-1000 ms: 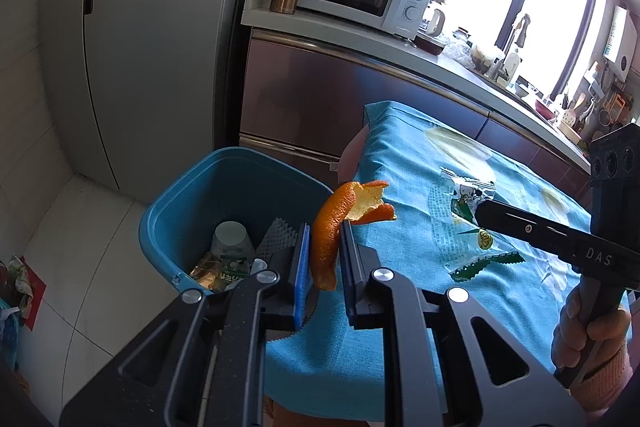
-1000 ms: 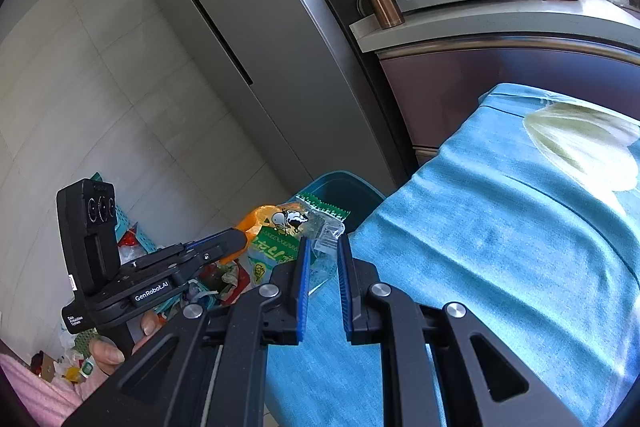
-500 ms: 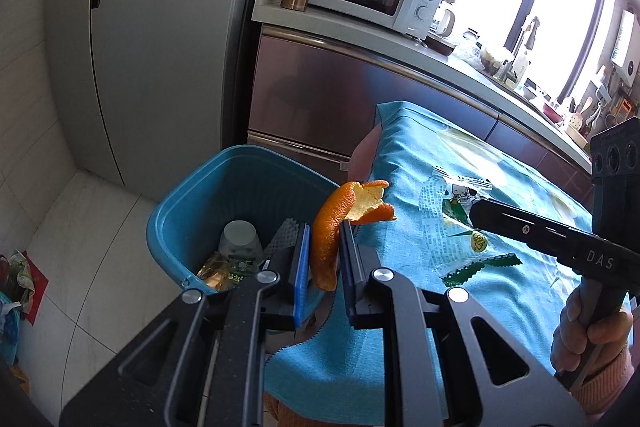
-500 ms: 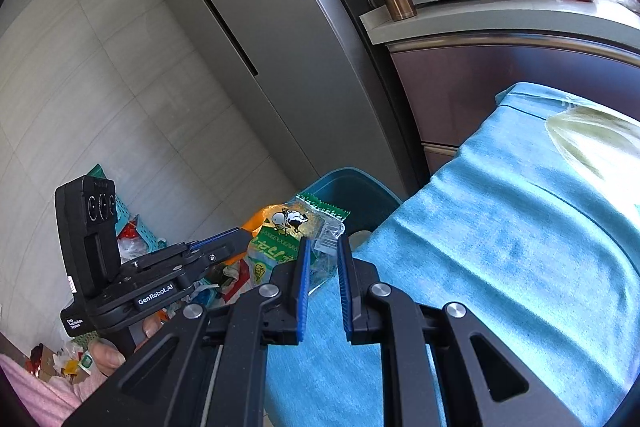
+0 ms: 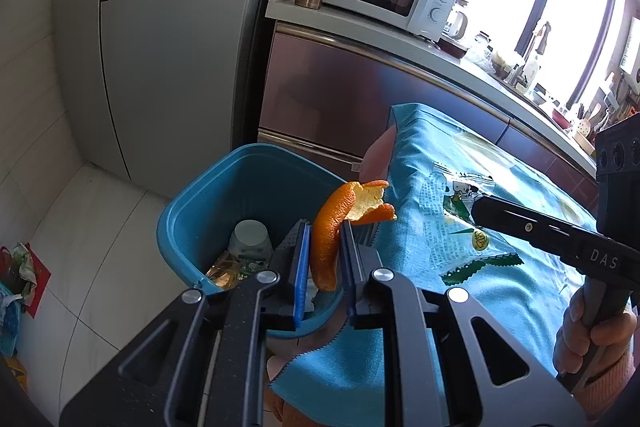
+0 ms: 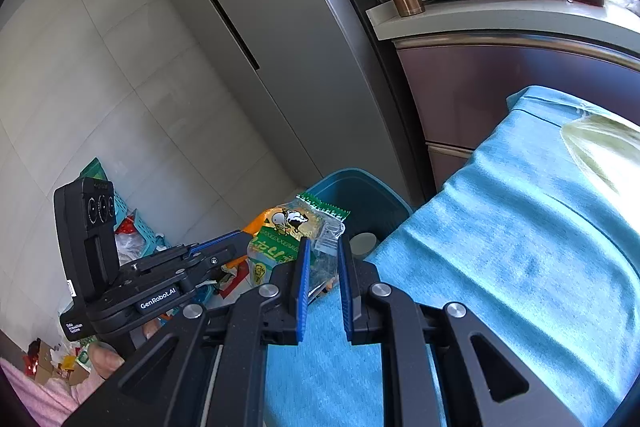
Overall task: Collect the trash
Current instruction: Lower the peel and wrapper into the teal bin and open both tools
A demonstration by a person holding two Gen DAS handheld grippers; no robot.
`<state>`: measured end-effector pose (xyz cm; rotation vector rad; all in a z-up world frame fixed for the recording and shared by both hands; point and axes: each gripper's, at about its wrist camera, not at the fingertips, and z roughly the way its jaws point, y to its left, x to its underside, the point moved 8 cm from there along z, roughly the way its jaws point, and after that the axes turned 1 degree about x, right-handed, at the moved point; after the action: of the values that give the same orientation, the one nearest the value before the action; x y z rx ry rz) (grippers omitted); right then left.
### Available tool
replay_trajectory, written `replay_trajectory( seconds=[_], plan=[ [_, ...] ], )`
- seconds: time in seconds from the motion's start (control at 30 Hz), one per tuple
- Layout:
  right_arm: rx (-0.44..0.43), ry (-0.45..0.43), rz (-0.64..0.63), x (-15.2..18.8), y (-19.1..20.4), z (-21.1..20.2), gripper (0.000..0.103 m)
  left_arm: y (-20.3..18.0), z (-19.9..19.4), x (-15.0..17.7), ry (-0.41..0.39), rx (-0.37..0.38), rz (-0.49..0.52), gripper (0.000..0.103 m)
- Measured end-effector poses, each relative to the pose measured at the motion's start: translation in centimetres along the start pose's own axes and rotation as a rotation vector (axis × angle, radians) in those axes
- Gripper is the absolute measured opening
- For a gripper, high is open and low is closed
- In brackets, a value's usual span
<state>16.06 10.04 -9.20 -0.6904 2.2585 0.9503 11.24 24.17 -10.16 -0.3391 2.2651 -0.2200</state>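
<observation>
only left wrist view shows the cup (image 5: pixel 251 238) inside the bin (image 5: pixel 208 203).

- left gripper (image 5: pixel 325 259): black linkage arms, silver pivot screws, blue pads; white "GenRobot.AI" print, three-lens camera block on top
- right gripper (image 6: pixel 322 271): same build, "DAS" lettering on finger
- pink knit sleeves (image 5: pixel 608 373) at both wrists

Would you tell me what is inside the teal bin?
Inside the teal bin lie an upturned pale cup and a shiny crumpled wrapper. The left gripper covers the rest.
</observation>
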Motion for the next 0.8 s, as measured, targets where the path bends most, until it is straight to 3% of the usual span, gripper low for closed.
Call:
replay_trajectory(
  seconds=[0.8],
  plan=[
    [0.01, 0.052, -0.022, -0.3, 0.6, 2.4, 0.013, 1.1, 1.3, -0.5, 0.009, -0.02, -0.023, 0.015]
  ],
)
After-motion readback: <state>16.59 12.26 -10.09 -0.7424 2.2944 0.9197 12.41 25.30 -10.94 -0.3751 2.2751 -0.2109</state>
